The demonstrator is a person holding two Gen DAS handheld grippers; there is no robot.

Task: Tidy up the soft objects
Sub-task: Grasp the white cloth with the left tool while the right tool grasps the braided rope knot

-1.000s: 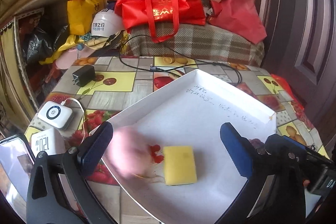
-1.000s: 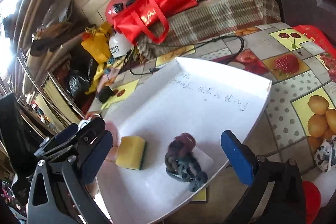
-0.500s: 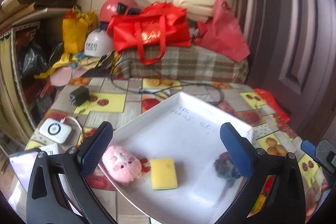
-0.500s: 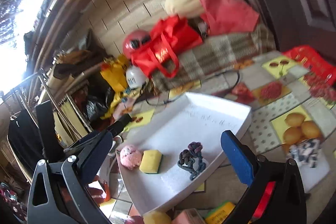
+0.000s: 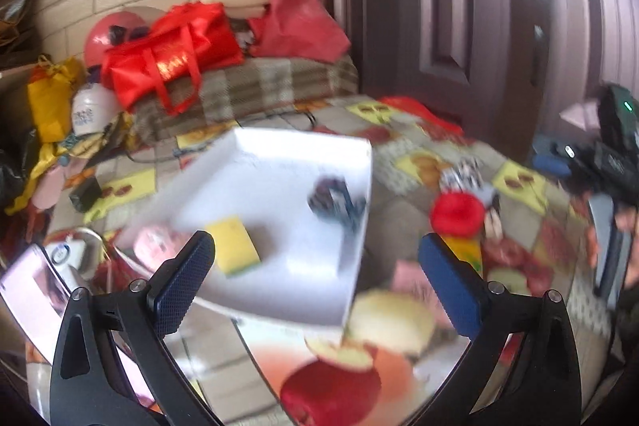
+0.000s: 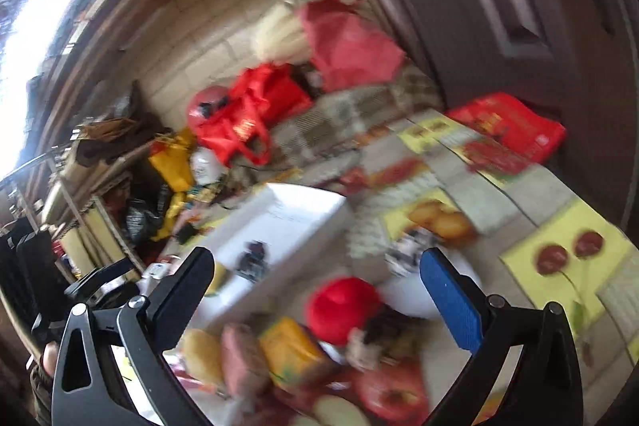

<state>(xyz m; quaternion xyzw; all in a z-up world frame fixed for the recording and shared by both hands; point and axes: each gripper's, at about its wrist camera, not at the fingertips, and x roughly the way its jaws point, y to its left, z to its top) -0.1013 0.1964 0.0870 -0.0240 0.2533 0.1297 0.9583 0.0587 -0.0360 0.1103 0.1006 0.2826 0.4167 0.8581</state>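
A white tray on the fruit-print table holds a pink plush, a yellow sponge and a dark knitted item. My left gripper is open and empty above the tray's near edge. To the tray's right lie a red soft item, a yellow-orange sponge and a pale yellow round sponge. My right gripper is open and empty, above the red item, the orange sponge and a pink block. The tray lies beyond. Both views are blurred.
Red bags, helmets and a plaid-covered bench stand behind the table. A phone and a white device lie at the left. A black-and-white patterned item lies right of the tray. A dark door stands on the right.
Both grippers have pulled back from the tray and swung right, bringing the loose soft items beside the tray into view. The pink plush and the knitted item stay in the tray.
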